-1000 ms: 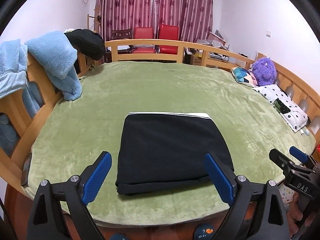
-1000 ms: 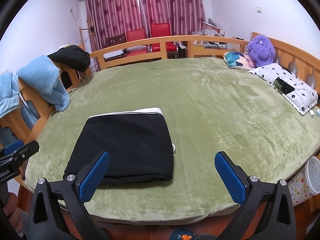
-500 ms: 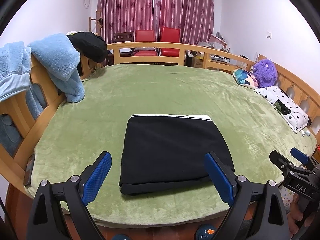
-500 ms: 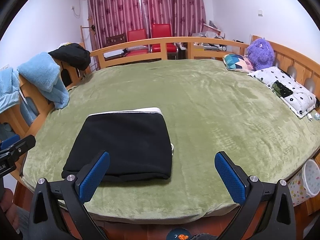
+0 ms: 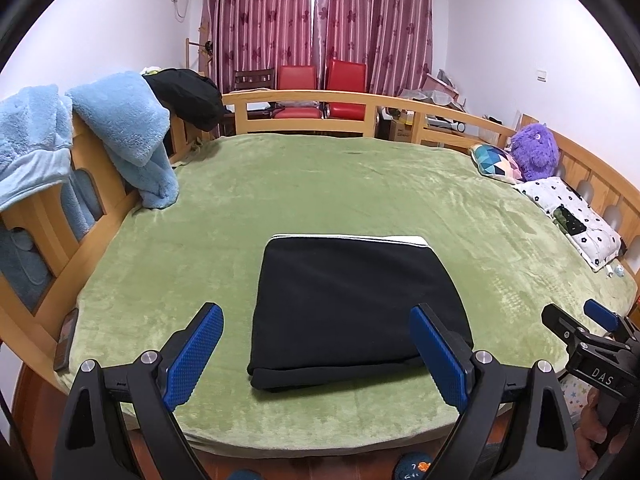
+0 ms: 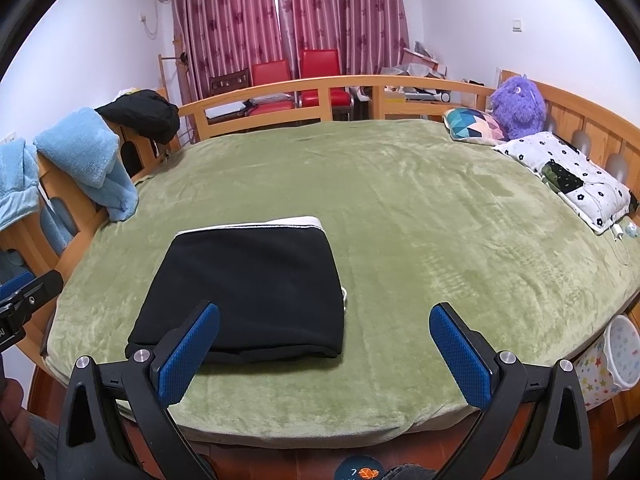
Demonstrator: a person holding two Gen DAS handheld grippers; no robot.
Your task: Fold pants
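The black pants (image 5: 352, 304) lie folded into a neat rectangle on the green bed cover (image 5: 320, 184), with a white waistband edge at the far side. They also show in the right wrist view (image 6: 248, 288). My left gripper (image 5: 316, 352) is open and empty, held back above the bed's near edge in front of the pants. My right gripper (image 6: 324, 352) is open and empty, to the right of the pants; it also shows at the right of the left wrist view (image 5: 580, 328).
Blue fleece clothes (image 5: 120, 128) and a black garment (image 5: 184, 96) hang on the left wooden rail. A purple plush toy (image 5: 534, 152), a patterned cushion (image 5: 492, 160) and a white pillow (image 5: 572, 216) lie at the right. A star-patterned bin (image 6: 608, 360) stands beside the bed.
Both grippers have drawn back and up a little from the bed; the folded pants have not moved.
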